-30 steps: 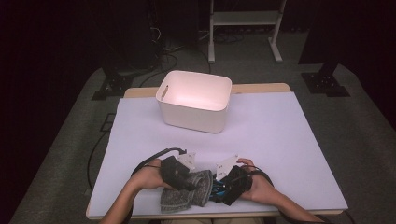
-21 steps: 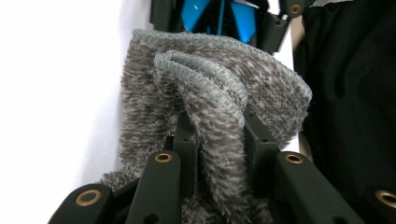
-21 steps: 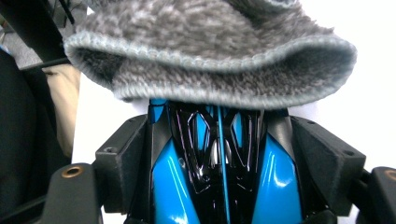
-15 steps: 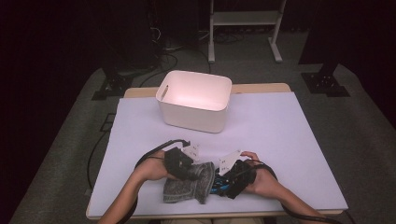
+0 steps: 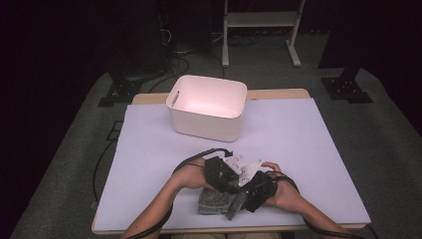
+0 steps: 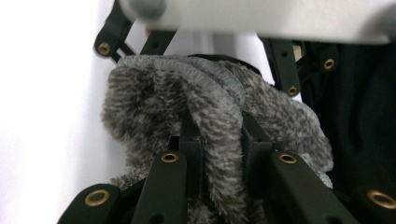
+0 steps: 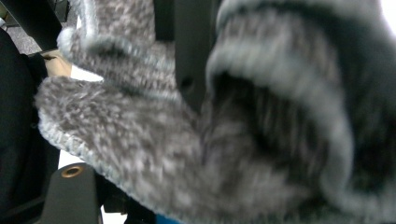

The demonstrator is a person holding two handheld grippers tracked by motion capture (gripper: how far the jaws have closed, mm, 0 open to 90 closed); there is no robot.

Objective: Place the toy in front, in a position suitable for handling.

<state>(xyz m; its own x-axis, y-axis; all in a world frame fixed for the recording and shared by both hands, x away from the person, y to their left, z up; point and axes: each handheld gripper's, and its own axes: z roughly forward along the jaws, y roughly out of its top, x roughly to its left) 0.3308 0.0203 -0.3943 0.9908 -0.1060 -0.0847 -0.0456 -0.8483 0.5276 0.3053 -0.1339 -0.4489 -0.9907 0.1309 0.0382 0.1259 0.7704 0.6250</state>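
Observation:
A fuzzy grey sock (image 5: 211, 201) lies bunched near the table's front edge between the person's two hands. My left gripper (image 5: 231, 191) points at it from the left. In the left gripper view its fingers (image 6: 190, 140) are shut on a raised fold of the sock (image 6: 187, 98), and the jaws have just closed tighter. My right gripper (image 5: 241, 198) comes in from the right with its jaws standing wide on either side of the sock. The grey fabric (image 7: 140, 140) lies blurred right in front of the right gripper's camera and hides its fingertips.
A white plastic bin (image 5: 206, 107) stands at the back middle of the white-covered table (image 5: 298, 139). Black cables loop from both grippers beside the forearms. Around the table the floor is dark, with stands and a frame behind.
The left hand has shifted to the right and slightly away from the front edge, carrying the fold of sock with it. The right hand has stayed in place.

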